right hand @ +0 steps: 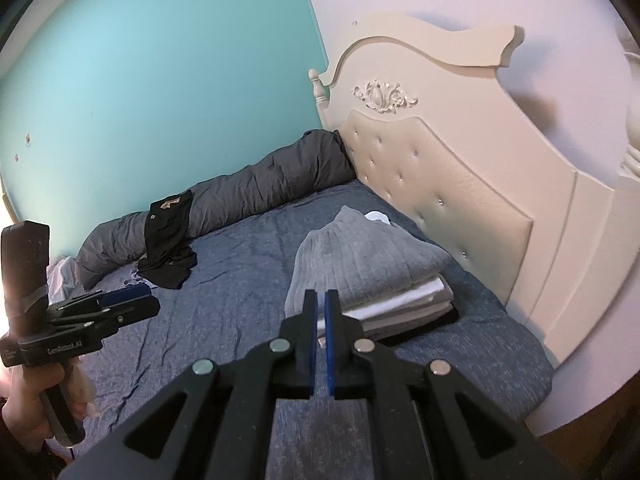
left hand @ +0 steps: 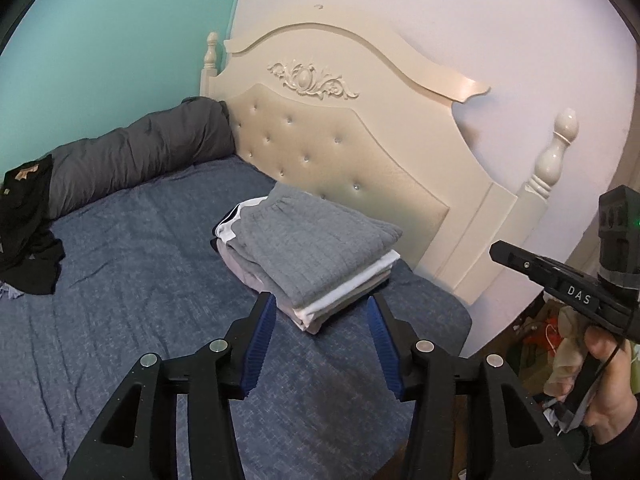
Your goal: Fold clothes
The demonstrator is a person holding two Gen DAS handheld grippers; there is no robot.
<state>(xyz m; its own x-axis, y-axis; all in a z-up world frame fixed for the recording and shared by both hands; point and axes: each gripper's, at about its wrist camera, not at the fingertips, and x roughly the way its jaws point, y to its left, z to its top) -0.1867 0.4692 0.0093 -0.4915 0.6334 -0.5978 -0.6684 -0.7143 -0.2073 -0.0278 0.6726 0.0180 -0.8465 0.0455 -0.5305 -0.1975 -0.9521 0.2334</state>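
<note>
At the far left of the bed (left hand: 132,292), a loose black garment (left hand: 28,220) lies crumpled, partly draped over the end of a long rolled grey duvet (left hand: 136,156) that runs along the teal wall (left hand: 100,40) toward the headboard (left hand: 360,148). Just beside it at the left edge, a bit of pale cloth (right hand: 60,274) shows, too small to identify. Toward the right, near the headboard, sits a neat stack of folded clothes (left hand: 316,264): a grey knit piece on top, white and beige layers beneath, something dark at the bottom. The left claw (left hand: 322,312) hangs above the near side of the bed with its blue pads spread wide and nothing between them, aimed at the near corner of the stack. The right claw (right hand: 321,312) is held further right with its pads drawn almost together, only a thin gap left and nothing held, pointing at the same stack. This fits either a pause between garments or the close of folding, with the black piece as leftover or as spare. The risk I see is the stack itself: it is tall and soft, its top layer overhangs at the left, so a nudge from either claw, or tugging the blue sheet under it, could slide the layers askew. The black garment, if lifted by one point, would likely bunch.
</note>
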